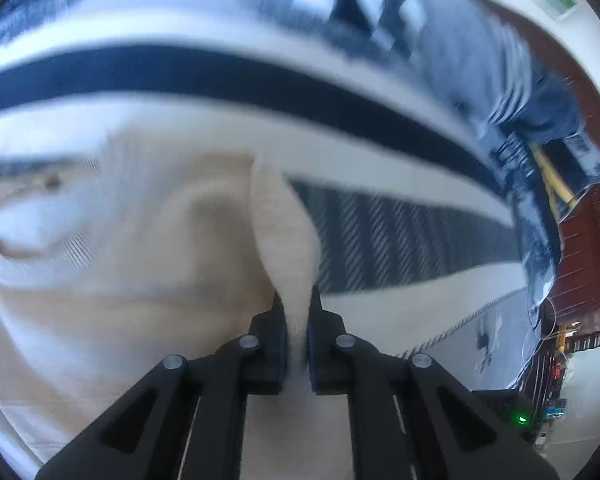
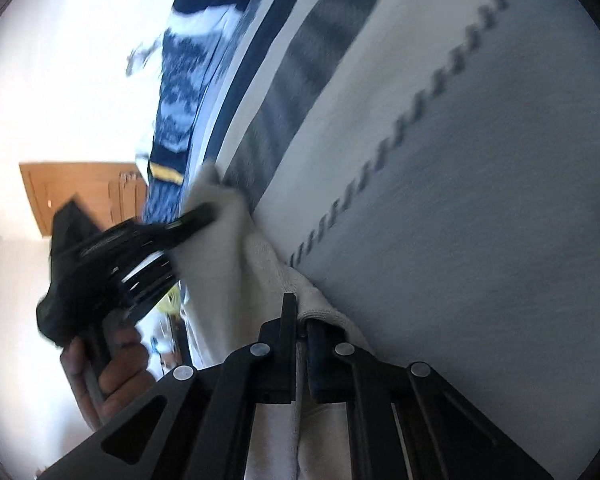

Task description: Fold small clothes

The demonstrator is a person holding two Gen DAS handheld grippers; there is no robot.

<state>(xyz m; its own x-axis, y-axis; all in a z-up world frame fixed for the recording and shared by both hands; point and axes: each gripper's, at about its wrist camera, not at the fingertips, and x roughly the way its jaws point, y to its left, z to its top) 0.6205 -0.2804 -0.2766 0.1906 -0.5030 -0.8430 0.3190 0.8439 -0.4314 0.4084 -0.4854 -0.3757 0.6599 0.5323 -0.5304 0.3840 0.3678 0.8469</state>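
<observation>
A cream knitted garment (image 1: 112,280) fills the lower left of the left wrist view, lying over a striped bed cover (image 1: 400,236). My left gripper (image 1: 296,300) is shut on a raised fold of the garment (image 1: 284,232), which stands up between the fingers. In the right wrist view my right gripper (image 2: 300,320) is shut on an edge of the same cream garment (image 2: 228,256). The left gripper (image 2: 198,216) also shows there, held by a hand, pinching the cloth further up. The image is motion-blurred.
The bed cover has white, navy and grey striped bands (image 2: 440,200) with a stitched line (image 2: 380,160). A blue patterned cloth (image 2: 180,100) lies at the bed's far side. A wooden door (image 2: 80,192) and red-brown furniture (image 1: 580,248) stand beyond.
</observation>
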